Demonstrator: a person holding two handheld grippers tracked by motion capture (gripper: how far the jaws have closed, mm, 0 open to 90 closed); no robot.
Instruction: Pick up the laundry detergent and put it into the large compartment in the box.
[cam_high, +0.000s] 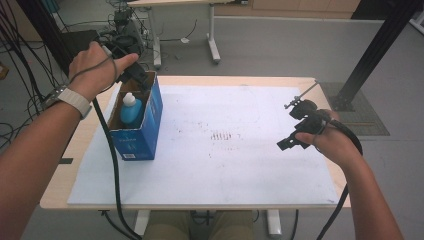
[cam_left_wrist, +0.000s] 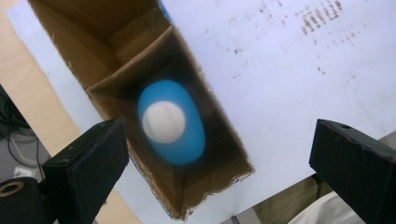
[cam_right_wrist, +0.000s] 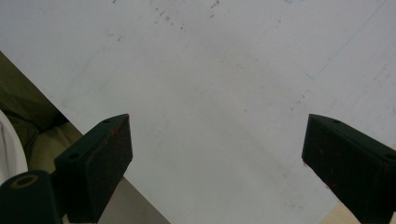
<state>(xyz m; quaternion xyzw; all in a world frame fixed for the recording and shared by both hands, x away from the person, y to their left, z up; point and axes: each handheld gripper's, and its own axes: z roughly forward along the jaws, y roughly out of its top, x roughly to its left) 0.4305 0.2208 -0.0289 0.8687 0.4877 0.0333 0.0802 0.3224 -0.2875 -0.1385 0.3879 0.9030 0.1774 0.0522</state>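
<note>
Bottle (cam_left_wrist: 172, 122) in box (cam_left_wrist: 108, 77), L claw (cam_left_wrist: 219, 172) above.

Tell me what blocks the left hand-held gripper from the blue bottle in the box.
Nothing visible: the left hand-held gripper hangs open above the blue bottle, whose white cap faces it; the box walls flank it.

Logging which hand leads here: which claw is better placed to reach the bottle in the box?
Left. The left claw hangs open right above the box and its bottle. The right claw is open over bare sheet, far off.
</note>
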